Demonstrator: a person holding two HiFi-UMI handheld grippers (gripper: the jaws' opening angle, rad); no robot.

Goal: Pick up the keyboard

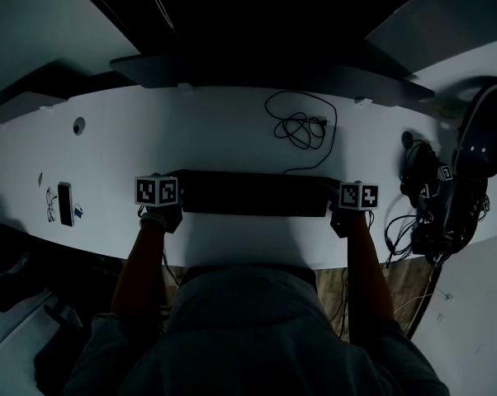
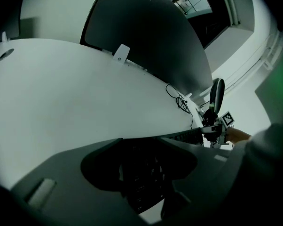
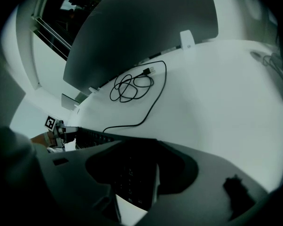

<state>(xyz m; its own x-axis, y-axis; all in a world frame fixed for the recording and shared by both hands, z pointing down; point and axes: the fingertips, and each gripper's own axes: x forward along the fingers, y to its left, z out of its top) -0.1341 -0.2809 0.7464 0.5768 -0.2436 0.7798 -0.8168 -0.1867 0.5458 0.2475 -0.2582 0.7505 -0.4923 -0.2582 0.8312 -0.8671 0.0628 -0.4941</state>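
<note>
Keyboard [image 1: 253,193] lies along the desk's [image 1: 232,130] front edge, left claw [image 1: 176,208] clamped on one end and right claw [image 1: 336,209] on the other, probably so it lifts level.

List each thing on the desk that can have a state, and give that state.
keyboard: level across the desk, one end in each gripper
left gripper: shut on the keyboard's left end
right gripper: shut on the keyboard's right end
cable: loosely coiled, plug end free
phone: lying flat, screen dark
</note>
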